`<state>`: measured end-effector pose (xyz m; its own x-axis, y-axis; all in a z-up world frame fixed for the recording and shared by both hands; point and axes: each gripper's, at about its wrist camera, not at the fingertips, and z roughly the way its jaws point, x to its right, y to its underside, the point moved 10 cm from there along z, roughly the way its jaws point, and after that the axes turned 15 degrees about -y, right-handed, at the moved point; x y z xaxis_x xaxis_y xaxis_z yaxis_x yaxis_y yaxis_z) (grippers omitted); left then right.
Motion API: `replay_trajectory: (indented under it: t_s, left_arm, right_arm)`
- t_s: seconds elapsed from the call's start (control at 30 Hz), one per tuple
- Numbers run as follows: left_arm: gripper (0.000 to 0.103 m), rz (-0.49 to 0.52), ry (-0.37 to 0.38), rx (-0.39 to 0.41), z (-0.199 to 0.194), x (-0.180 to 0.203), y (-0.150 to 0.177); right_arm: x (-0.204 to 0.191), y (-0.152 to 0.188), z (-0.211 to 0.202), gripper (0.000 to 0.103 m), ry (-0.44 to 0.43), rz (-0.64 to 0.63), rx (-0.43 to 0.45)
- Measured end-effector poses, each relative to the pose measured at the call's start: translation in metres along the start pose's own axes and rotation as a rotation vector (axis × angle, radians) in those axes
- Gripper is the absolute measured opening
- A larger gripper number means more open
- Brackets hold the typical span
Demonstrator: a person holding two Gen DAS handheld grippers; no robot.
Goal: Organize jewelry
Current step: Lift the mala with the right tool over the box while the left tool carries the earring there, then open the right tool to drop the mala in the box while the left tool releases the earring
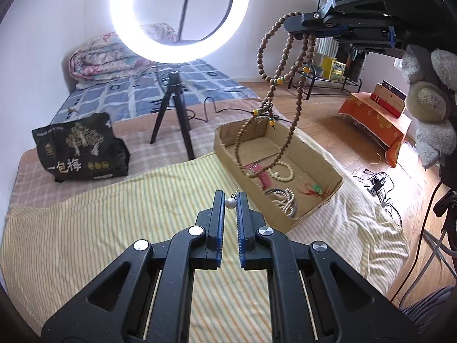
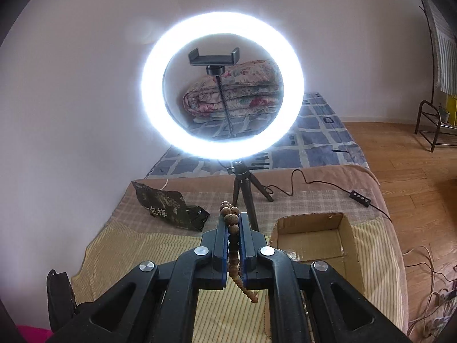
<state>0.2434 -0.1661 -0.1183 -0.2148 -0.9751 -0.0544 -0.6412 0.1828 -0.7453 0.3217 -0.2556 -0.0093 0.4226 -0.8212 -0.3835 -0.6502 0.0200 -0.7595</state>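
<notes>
Left wrist view: long brown wooden-bead necklace [image 1: 285, 54] hangs above the open brown cardboard box [image 1: 320, 157].
Right gripper [image 1: 294, 24] clenched on the bead strand, held high so the loops trail into the box; left gripper [image 1: 230, 197] pinches a small silver ball earring [image 1: 230, 203] just beside the box, likely next in.
</notes>
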Motion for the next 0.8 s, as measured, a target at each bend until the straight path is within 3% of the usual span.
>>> replay_trajectory:
  t_s: [0.33,0.8]
  left_arm:
    - [0.006,0.042,0.054,-0.003,0.018,0.053,-0.012]
    - [0.006,0.087,0.089,-0.028,0.057,0.106,-0.016]
  right_arm:
    - [0.044,-0.008,-0.010,0.004,0.057,-0.001,-0.001]
    - [0.116,-0.020,0.008,0.004,0.104,0.046,-0.011]
